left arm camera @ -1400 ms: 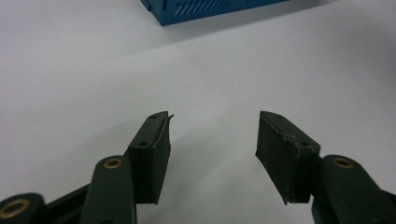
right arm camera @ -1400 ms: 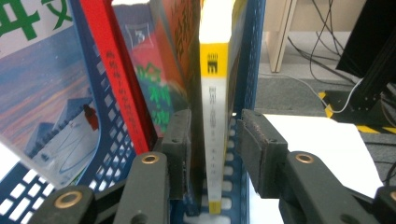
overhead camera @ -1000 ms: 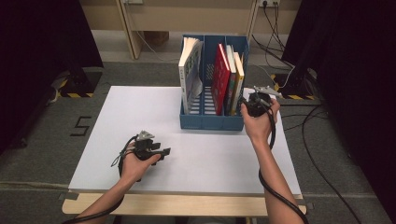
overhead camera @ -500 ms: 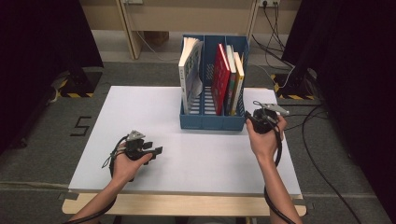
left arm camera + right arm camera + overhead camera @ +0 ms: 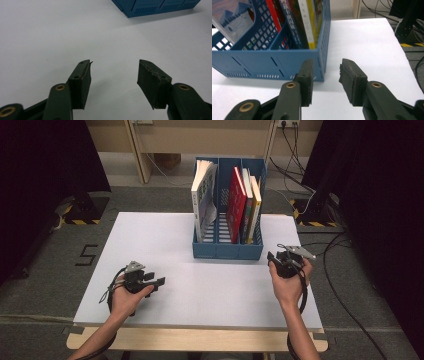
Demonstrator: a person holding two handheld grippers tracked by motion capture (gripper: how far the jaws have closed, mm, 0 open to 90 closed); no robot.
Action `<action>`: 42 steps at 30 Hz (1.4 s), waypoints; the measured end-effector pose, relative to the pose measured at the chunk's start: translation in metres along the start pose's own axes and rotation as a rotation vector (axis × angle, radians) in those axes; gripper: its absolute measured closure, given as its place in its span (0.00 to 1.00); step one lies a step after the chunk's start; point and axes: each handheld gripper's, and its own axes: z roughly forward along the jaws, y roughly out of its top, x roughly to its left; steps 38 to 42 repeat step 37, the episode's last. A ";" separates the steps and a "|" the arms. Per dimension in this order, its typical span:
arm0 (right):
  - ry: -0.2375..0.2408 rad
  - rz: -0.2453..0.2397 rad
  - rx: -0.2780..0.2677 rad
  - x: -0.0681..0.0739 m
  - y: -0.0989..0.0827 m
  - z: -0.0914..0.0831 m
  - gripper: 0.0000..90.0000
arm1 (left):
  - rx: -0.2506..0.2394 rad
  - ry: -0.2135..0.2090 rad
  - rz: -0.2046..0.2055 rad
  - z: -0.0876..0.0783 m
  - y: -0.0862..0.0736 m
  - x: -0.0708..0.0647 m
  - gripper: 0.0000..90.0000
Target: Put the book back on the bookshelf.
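White counter [image 5: 165, 235] carries the blue rack [image 5: 227, 251] of books [image 5: 236, 205] at its far middle. Since a second ago the right claw [image 5: 325, 73] has drawn back from the rack's right corner toward the near edge, and now hangs just before it, jaws apart and empty. The left claw [image 5: 113, 75] has slid left along the near counter, jaws wide with nothing between them.
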 end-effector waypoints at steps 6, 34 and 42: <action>-0.010 0.019 0.010 -0.011 -0.018 -0.006 0.69 | -0.012 0.021 -0.010 -0.005 -0.004 0.009 0.49; -0.044 0.133 -0.056 -0.040 -0.078 -0.021 0.67 | -0.095 0.126 -0.091 -0.020 -0.028 0.053 0.47; -0.036 0.145 -0.064 -0.039 -0.078 -0.022 0.66 | -0.098 0.130 -0.091 -0.020 -0.027 0.053 0.47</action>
